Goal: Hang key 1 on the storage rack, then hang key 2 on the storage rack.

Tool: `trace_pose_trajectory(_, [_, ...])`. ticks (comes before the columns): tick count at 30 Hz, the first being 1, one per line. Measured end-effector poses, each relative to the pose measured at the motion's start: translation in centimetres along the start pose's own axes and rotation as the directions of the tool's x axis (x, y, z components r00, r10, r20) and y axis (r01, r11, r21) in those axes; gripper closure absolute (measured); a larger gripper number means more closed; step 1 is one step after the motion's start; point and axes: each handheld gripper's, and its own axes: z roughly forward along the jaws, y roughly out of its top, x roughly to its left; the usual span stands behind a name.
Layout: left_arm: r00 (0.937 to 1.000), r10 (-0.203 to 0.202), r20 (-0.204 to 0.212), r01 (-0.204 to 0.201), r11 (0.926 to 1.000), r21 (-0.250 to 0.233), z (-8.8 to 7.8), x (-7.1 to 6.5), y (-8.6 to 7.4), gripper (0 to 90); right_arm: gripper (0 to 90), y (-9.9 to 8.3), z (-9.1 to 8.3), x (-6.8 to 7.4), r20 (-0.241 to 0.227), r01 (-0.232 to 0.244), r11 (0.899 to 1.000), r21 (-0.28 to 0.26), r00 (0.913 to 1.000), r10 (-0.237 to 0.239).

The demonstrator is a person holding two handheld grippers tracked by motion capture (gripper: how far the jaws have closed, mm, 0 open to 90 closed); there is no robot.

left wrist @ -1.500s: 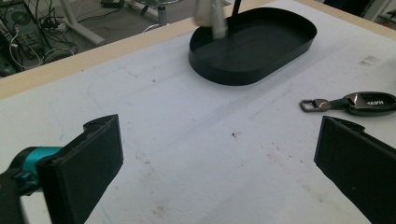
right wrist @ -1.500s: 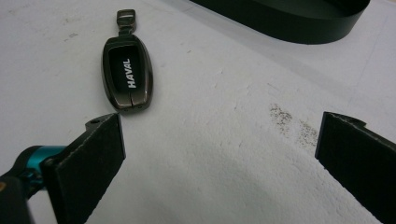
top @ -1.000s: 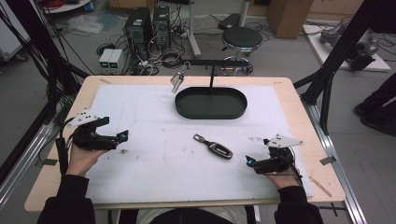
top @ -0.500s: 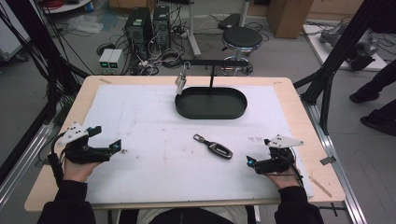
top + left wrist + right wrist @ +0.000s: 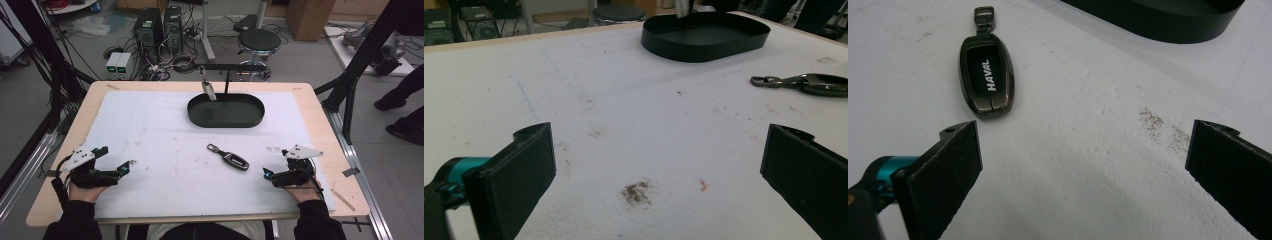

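Glossy hard key fob (image 5: pixel 986 75), light, slippery (clip end thin); just ahead-left of spread-wide, empty right tool (image 5: pixel 1083 170); pinch across flanks

A light wooden table with a white foam-like sheet (image 5: pixel 150 125) covering its top is standing on a grey concrete floor (image 5: pixel 45 85). Black metal frame struts (image 5: pixel 365 55) are rising at both sides of it. Beyond the far edge, two black computer towers (image 5: pixel 160 25) are sitting among tangled cables, beside a round black stool (image 5: pixel 258 40). What is probably a brown cardboard box (image 5: pixel 305 15) is standing farther back. Even, soft light is falling across everything.
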Motion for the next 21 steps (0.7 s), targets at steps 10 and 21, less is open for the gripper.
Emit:
trace_pose_trajectory(10, [1.0000, 0.003, 0.001, -0.003, 1.0000, 0.004, 0.0, 0.1, -0.2, 1.7, 0.8, 0.0, 0.1, 0.1, -0.001, -0.003, 1.000, 0.007, 1.0000, 0.003])
trace_pose_trajectory(21, [0.9996, 0.027, -0.006, -0.027, 0.9980, 0.058, 0.4, 0.1, -0.5, 1.7, 0.8, 1.1, 1.0, 0.2, -0.043, 0.011, 1.000, 0.024, 0.9990, -0.010])
